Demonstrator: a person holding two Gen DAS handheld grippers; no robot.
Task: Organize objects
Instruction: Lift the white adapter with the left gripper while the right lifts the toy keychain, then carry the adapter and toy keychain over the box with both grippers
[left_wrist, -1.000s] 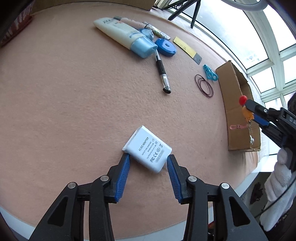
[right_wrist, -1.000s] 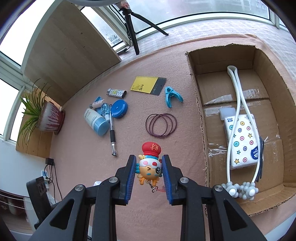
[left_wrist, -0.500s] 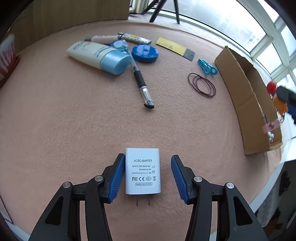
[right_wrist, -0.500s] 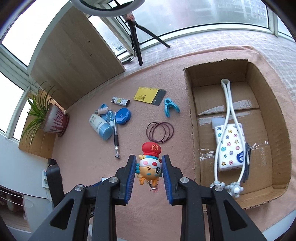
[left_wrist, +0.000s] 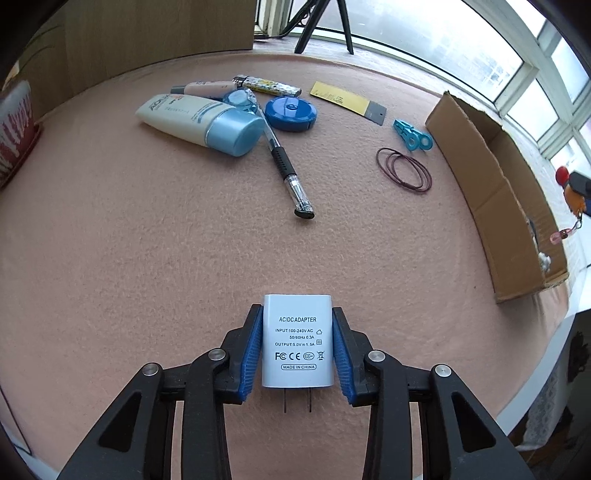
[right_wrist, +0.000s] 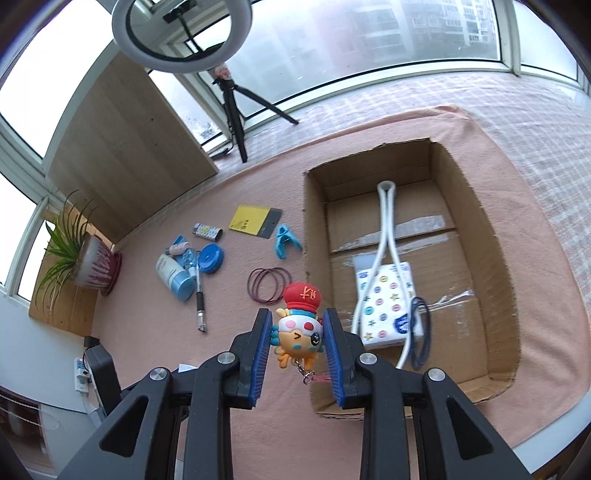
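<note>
The left gripper has just been closing and its blue pads now press both sides of the white adapter, which lies on the pink cloth; the right gripper pinches the octopus toy over the near edge of the cardboard box.
</note>
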